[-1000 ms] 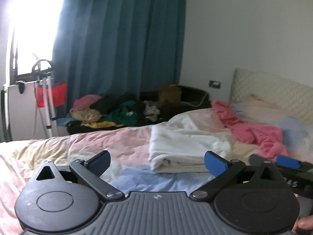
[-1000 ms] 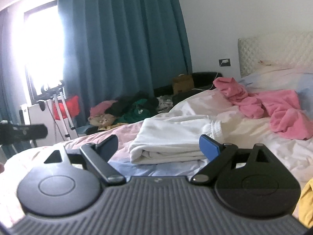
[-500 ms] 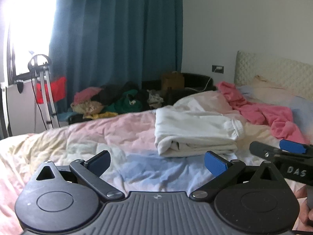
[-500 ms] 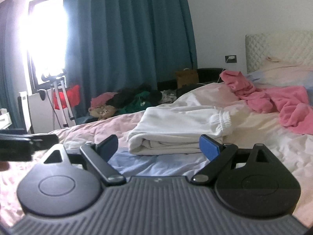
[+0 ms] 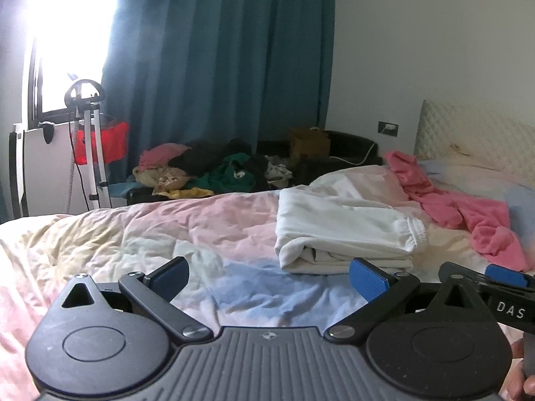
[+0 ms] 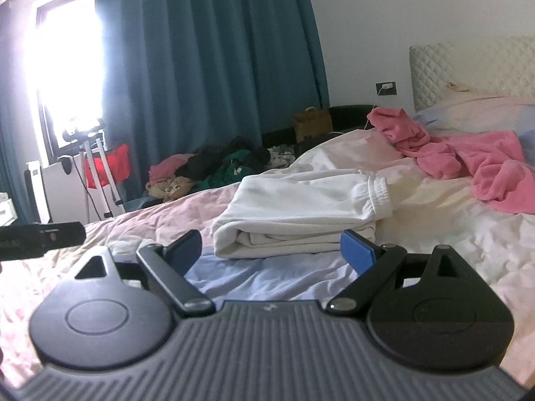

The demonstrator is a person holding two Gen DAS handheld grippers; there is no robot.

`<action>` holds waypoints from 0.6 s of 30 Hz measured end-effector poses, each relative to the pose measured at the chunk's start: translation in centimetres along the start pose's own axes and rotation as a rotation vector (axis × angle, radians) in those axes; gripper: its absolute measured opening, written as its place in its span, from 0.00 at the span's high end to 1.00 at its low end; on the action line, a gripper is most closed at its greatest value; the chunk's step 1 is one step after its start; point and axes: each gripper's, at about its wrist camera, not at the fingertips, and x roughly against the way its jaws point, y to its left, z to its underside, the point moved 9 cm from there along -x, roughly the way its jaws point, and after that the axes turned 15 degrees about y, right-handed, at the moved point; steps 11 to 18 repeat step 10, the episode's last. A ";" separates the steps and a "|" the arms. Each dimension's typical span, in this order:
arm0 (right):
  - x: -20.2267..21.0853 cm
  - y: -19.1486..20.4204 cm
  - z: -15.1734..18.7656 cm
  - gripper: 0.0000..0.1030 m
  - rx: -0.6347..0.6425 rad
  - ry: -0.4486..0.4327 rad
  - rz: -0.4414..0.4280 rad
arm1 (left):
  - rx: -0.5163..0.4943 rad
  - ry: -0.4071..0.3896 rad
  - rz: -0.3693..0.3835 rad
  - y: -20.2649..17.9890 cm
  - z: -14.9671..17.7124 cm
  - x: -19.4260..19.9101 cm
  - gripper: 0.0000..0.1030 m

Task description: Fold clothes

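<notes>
Left wrist view: left gripper (image 5: 269,275) spread wide, blue fingertips (image 5: 367,282) apart, gripping nothing, held above pastel bedding (image 5: 160,234). Folded white garment (image 5: 344,230) lying flat on that bedding, ahead and slightly right of the open jaws, elastic cuff end toward the right. Pink towel (image 5: 468,210) crumpled farther right, near quilted headboard (image 5: 474,133). Part of right gripper (image 5: 495,282) poking in at the lower right edge. Beyond the bed: heap of mixed clothes (image 5: 217,170), teal curtain (image 5: 220,67), bright window (image 5: 67,40), metal stand (image 5: 90,140).

Right wrist view: right gripper (image 6: 269,250) likewise open wide and empty, folded white garment (image 6: 301,214) directly beyond and between its fingertips (image 6: 356,250), not touching them. Pink towel (image 6: 468,157) to the right; left gripper (image 6: 40,234) visible at the left edge; wall socket (image 6: 386,88) behind.
</notes>
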 end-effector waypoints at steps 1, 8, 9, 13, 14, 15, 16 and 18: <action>0.0 0.0 0.0 0.11 0.001 0.002 -0.002 | 0.004 0.000 0.003 0.0 0.0 0.1 0.00; 0.1 0.0 0.0 0.11 -0.005 0.008 -0.007 | 0.013 -0.006 0.000 0.1 0.2 0.7 0.00; 0.1 0.0 0.0 0.11 -0.005 0.009 -0.008 | 0.015 -0.006 0.004 0.1 0.2 0.8 0.00; 0.2 0.0 0.0 0.11 -0.006 0.011 -0.010 | 0.017 -0.008 0.009 0.2 0.2 0.9 0.00; 0.2 0.0 0.0 0.11 -0.006 0.011 -0.010 | 0.017 -0.008 0.009 0.2 0.2 0.9 0.00; 0.2 0.0 0.0 0.11 -0.006 0.011 -0.010 | 0.017 -0.008 0.009 0.2 0.2 0.9 0.00; 0.2 0.0 0.0 0.11 -0.006 0.011 -0.010 | 0.017 -0.008 0.009 0.2 0.2 0.9 0.00; 0.2 0.0 0.0 0.11 -0.006 0.011 -0.010 | 0.017 -0.008 0.009 0.2 0.2 0.9 0.00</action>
